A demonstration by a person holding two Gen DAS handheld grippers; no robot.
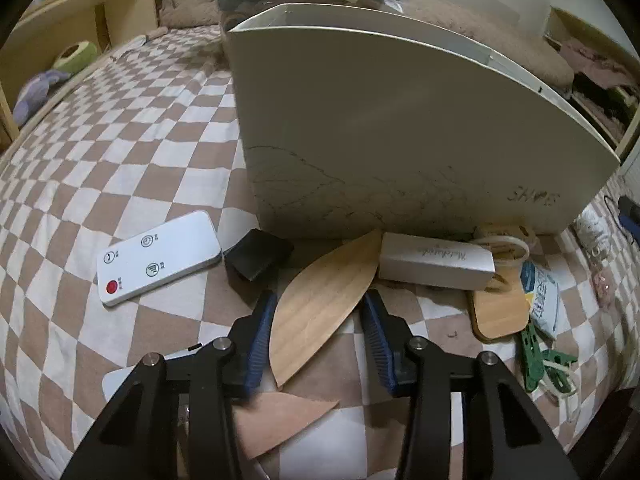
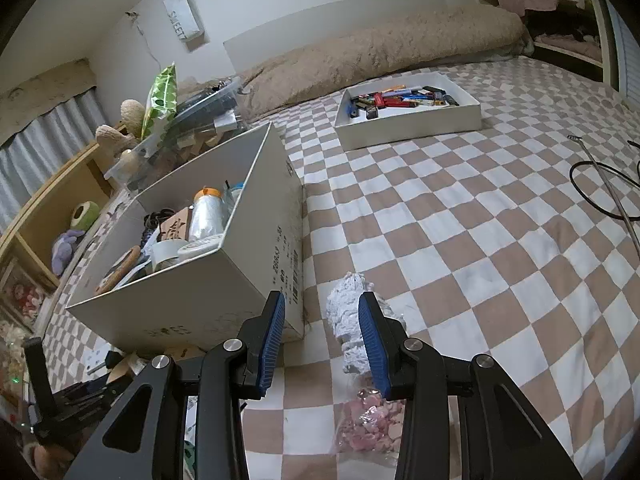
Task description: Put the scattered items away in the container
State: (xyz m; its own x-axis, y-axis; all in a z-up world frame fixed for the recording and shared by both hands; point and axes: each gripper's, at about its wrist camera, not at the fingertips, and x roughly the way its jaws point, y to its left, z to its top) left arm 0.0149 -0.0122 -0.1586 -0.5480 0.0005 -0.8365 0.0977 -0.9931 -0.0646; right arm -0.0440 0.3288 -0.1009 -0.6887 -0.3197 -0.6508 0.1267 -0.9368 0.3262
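My left gripper (image 1: 318,336) hangs low over the bed (image 1: 120,152) with its jaws apart, straddling the wooden leaf (image 1: 320,300) that lies just in front of the box (image 1: 400,140). Neither blue pad touches the wood as far as I can tell. The leaf's tip runs up to the foot of the box wall, beside a white carton (image 1: 436,266); the remote (image 1: 158,258) and a small black block (image 1: 258,256) lie to the left of it. Green pegs (image 1: 544,360) and a wooden board (image 1: 500,312) sit further right along the same wall.

My right gripper (image 2: 322,340) is also spread, resting nothing, next to the box's near corner (image 2: 294,320) with a white knitted bundle (image 2: 348,320) against its right pad (image 2: 374,344) and a bag of pink bits (image 2: 368,420) below.

The box (image 2: 240,264) already holds a fair pile, so I judge the tidy is well along, with this front cluster left.

The leaf is thin and flat on soft bedding, so I should press the pads down into the quilt a little, close squarely across the widest part, and lift straight up before swinging over the wall. Closing too near the pointed end would likely let it pivot or slip. I must also clear the tall box edge fully, or the leaf could catch and drop.
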